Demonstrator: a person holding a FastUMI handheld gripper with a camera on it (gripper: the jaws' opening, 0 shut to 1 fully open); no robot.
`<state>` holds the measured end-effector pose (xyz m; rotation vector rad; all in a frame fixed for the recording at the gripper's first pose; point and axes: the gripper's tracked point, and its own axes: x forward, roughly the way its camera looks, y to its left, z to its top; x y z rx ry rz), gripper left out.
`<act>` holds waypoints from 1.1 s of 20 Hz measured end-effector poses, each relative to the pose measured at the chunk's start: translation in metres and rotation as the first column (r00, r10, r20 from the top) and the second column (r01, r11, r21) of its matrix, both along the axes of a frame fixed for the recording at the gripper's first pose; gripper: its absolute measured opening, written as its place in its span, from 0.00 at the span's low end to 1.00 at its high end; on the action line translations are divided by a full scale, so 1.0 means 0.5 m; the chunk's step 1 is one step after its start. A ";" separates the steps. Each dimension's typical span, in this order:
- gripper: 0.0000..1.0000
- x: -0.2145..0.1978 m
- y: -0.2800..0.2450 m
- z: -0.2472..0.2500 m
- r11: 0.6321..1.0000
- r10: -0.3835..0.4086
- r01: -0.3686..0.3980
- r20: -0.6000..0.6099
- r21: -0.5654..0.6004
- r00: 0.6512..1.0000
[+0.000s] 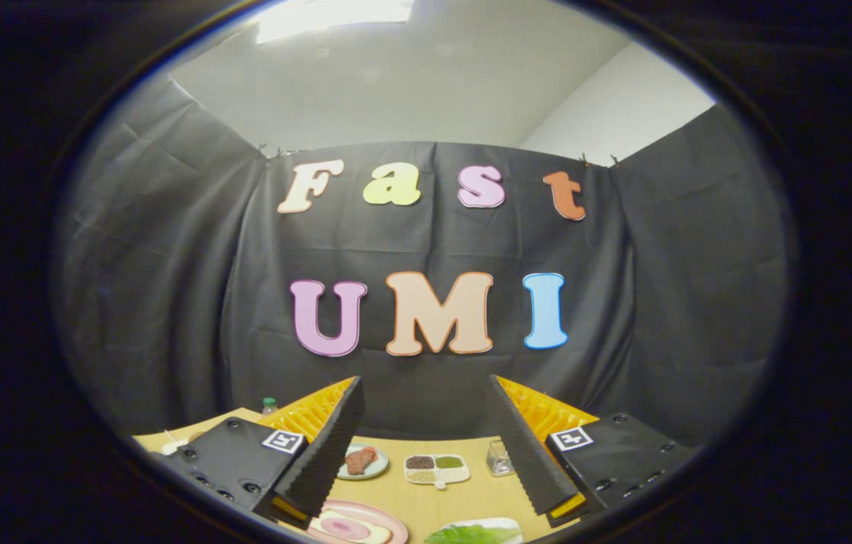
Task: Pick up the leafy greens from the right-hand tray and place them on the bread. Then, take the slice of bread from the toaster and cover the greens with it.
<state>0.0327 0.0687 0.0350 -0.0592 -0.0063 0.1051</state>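
Note:
My gripper (426, 446) hangs open high above the table, nothing between its fingers. Low down between the fingers lie the leafy greens (471, 534) on a white tray (501, 523), slightly toward the right finger. Beside them, nearer the left finger, a pink plate (388, 520) carries a pale slice of bread (350, 527) with a pink topping. The toaster is hidden from me.
Beyond the fingers on the wooden table (463, 495) sit a small plate with brown food (362, 461), a white divided dish of grains (437, 468) and a clear glass jar (500, 458). A small bottle (269, 406) stands by the left finger near the black cloth wall.

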 end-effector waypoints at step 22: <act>1.00 0.016 -0.213 -0.471 0.824 0.268 -0.518 -0.647 -0.230 0.714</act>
